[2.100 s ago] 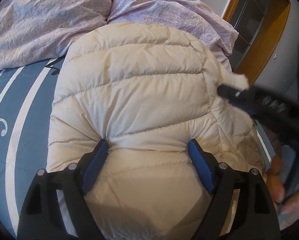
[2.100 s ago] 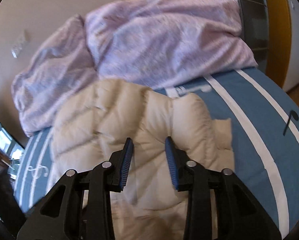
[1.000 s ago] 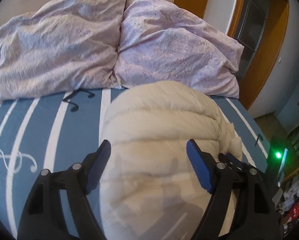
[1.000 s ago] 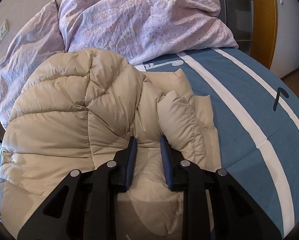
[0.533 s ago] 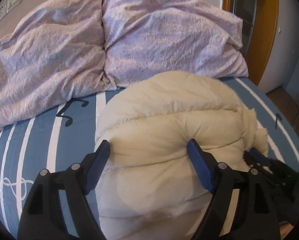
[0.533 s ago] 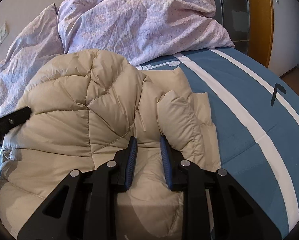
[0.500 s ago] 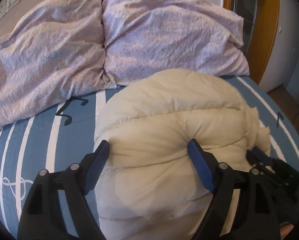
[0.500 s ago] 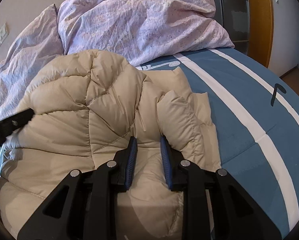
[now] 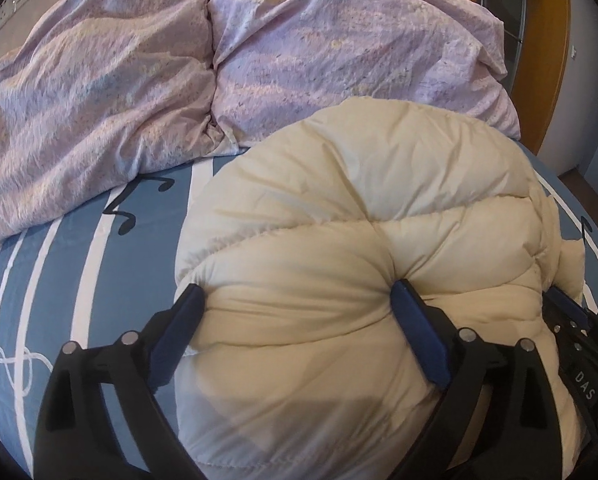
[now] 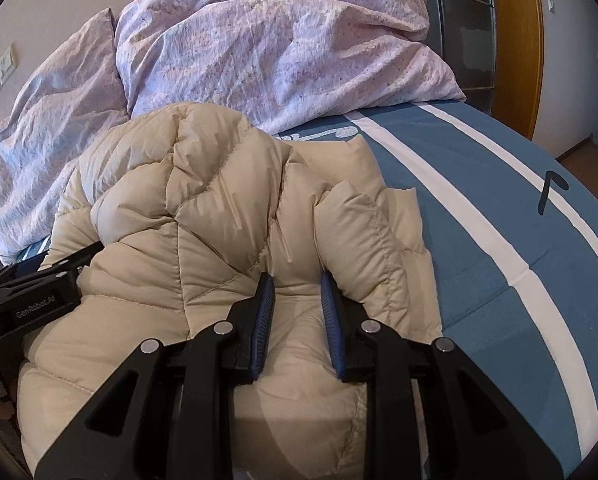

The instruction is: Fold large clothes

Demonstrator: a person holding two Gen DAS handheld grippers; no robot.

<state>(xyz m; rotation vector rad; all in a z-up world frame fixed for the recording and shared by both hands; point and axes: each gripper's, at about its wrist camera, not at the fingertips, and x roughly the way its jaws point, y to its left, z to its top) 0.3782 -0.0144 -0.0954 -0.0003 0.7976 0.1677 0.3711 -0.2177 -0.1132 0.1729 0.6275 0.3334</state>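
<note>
My left gripper [image 9: 295,314] has just been spreading its jaws and now stands wide, straddling a fat roll of the jacket [image 9: 379,216]; its right pad dents the quilting, so I judge it is letting go rather than gripping. A second ago the jacket rose as a tall mound before this gripper; now it lies lower and broader on the bed [image 9: 79,248], in front of the duvet [image 9: 259,60], so the fold seems laid down. My right gripper [image 10: 295,300] has not moved: its jaws stand close together, pinching a ridge of the jacket's near-right edge. Next I would free that edge too and press the bundle flat, since the down may spring back open.
</note>
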